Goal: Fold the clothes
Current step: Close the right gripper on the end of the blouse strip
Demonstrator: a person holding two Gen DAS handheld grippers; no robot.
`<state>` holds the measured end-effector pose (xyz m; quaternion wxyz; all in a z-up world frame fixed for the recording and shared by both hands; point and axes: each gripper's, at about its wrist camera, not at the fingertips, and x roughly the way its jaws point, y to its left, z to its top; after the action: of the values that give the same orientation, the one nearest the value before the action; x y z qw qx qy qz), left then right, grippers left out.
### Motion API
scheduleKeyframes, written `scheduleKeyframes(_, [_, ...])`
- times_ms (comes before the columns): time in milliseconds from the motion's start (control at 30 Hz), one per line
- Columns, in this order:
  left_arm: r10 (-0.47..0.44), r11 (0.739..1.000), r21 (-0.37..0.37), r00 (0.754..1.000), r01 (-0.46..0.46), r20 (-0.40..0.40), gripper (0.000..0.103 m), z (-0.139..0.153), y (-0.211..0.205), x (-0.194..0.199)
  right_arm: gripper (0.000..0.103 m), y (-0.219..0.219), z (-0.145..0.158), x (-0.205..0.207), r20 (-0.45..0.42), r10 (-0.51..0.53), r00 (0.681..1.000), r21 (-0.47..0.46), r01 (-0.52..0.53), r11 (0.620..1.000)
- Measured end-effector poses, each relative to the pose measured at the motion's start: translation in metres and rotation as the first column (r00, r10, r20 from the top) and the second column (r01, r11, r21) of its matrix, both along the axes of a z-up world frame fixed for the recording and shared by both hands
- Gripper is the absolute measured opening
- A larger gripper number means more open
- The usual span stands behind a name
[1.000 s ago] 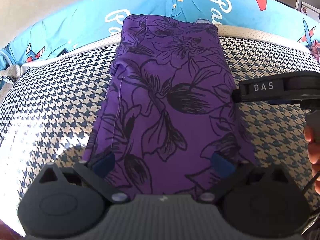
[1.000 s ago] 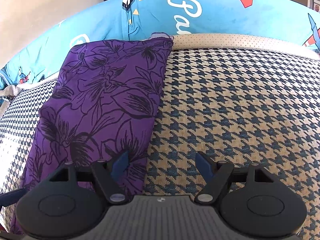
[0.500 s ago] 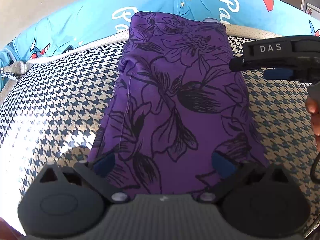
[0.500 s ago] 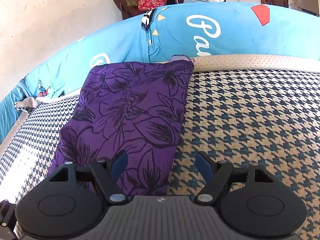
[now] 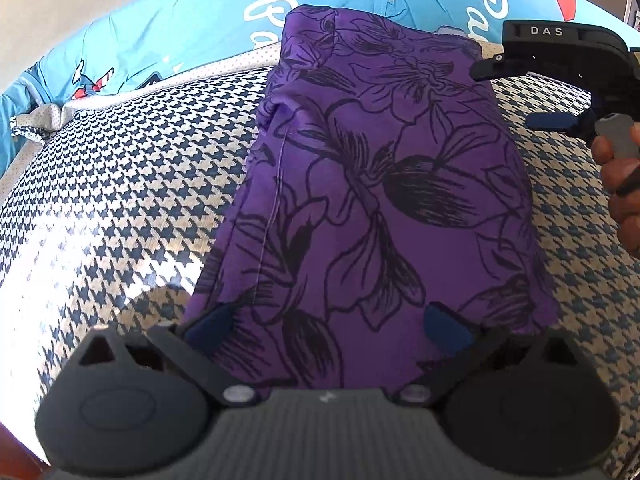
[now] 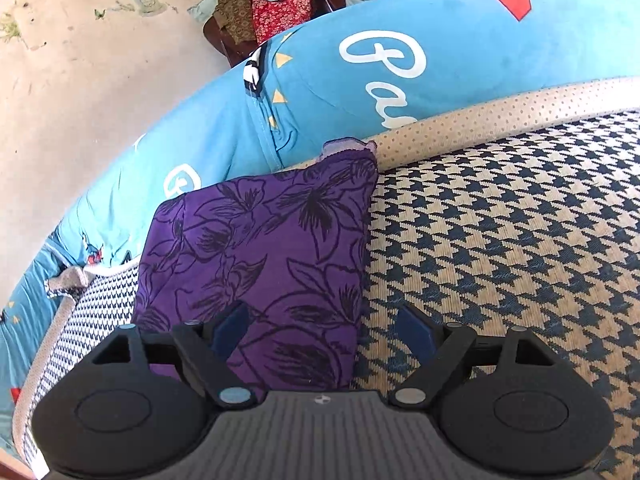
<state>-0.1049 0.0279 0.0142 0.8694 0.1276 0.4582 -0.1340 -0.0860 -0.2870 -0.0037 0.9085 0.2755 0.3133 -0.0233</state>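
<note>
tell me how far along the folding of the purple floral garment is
Done: the purple floral garment already lies as a narrow folded strip on the houndstooth cover. In hand: nothing; the left gripper and right gripper are open above its near end. Left: probably a final crosswise fold.

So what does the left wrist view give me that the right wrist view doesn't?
Only the left wrist view shows the right gripper from the side, with the hand holding it. Only the right wrist view shows the pile of clothes beyond the bed. Both show the purple floral garment lying flat on the houndstooth cover against the blue bedding.
</note>
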Motion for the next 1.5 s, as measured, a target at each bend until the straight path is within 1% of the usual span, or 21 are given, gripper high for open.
scheduleKeyframes(133, [0.005,1.0,0.001,1.0,-0.005,-0.006,0.103,-0.001,0.001,0.003,0.083,-0.016,-0.012,0.014,0.01,-0.012,1.0,0.131,0.01,0.991])
scheduleKeyframes(233, [0.006,1.0,-0.001,1.0,-0.006,-0.009,0.103,-0.003,0.002,0.005,0.084,-0.024,-0.021,0.022,0.011,-0.033,0.999,0.188,0.031,0.982])
scheduleKeyframes(267, [0.005,1.0,0.001,1.0,-0.005,-0.009,0.103,-0.003,0.002,0.005,0.085,-0.026,-0.023,0.024,0.026,-0.034,0.999,0.202,0.029,0.979])
scheduleKeyframes(367, [0.001,1.0,0.005,1.0,-0.001,-0.01,0.103,-0.005,0.003,0.006,0.087,-0.025,-0.023,0.031,0.045,-0.03,0.999,0.205,0.02,0.979])
scheduleKeyframes(533, [0.001,1.0,0.002,1.0,-0.001,-0.013,0.103,-0.007,0.004,0.007,0.086,-0.017,-0.025,0.045,0.082,0.006,0.997,0.167,-0.019,0.986])
scheduleKeyframes(600, [-0.001,1.0,0.002,1.0,0.001,-0.014,0.103,-0.008,0.004,0.008,0.08,-0.014,-0.028,0.052,0.1,0.021,0.995,0.171,-0.038,0.985])
scheduleKeyframes(633, [-0.003,1.0,0.002,1.0,0.003,-0.013,0.103,-0.008,0.004,0.008,0.072,-0.012,-0.029,0.056,0.103,0.032,0.994,0.181,-0.051,0.982])
scheduleKeyframes(700, [-0.003,1.0,0.0,1.0,0.003,-0.012,0.103,-0.009,0.004,0.009,0.069,-0.009,-0.032,0.061,0.105,0.034,0.994,0.188,-0.053,0.981])
scheduleKeyframes(767, [0.0,1.0,-0.002,1.0,0.0,-0.01,0.103,-0.01,0.004,0.01,0.056,-0.006,-0.034,0.064,0.109,0.028,0.994,0.181,-0.047,0.982])
scheduleKeyframes(800, [0.001,1.0,-0.003,1.0,-0.001,-0.009,0.103,-0.01,0.004,0.011,0.052,-0.006,-0.035,0.065,0.107,0.023,0.994,0.182,-0.042,0.982])
scheduleKeyframes(867, [0.001,1.0,0.0,1.0,-0.001,-0.005,0.103,-0.01,0.004,0.012,0.034,-0.007,-0.037,0.066,0.099,0.019,0.995,0.199,-0.038,0.979])
scheduleKeyframes(933, [-0.001,1.0,0.006,1.0,0.001,0.003,0.103,-0.01,0.002,0.012,0.024,-0.007,-0.038,0.066,0.093,0.019,0.996,0.211,-0.039,0.977])
scheduleKeyframes(967, [-0.001,1.0,0.009,1.0,0.001,0.006,0.103,-0.01,0.001,0.012,0.022,-0.005,-0.037,0.066,0.091,0.012,0.996,0.203,-0.031,0.979])
scheduleKeyframes(1033, [0.0,1.0,0.009,1.0,0.0,0.014,0.103,-0.01,0.0,0.013,0.019,-0.001,-0.031,0.063,0.094,-0.002,0.996,0.181,-0.015,0.983])
scheduleKeyframes(1200, [-0.014,1.0,0.007,0.999,0.014,0.045,0.103,-0.006,-0.002,0.013,0.017,0.007,-0.01,0.051,0.106,-0.03,0.994,0.083,0.022,0.996])
scheduleKeyframes(1300, [-0.043,0.999,-0.009,0.997,0.043,0.069,0.103,-0.001,-0.006,0.01,0.016,0.003,0.001,0.039,0.112,-0.067,0.991,0.055,0.062,0.997])
scheduleKeyframes(1400, [-0.079,0.996,-0.021,0.992,0.081,0.097,0.103,0.003,-0.01,0.007,0.016,-0.003,0.013,0.026,0.116,-0.105,0.988,0.002,0.105,0.994])
scheduleKeyframes(1500, [-0.11,0.993,-0.018,0.987,0.113,0.115,0.103,0.004,-0.013,0.005,0.016,-0.015,0.025,0.01,0.119,-0.157,0.98,-0.05,0.164,0.985])
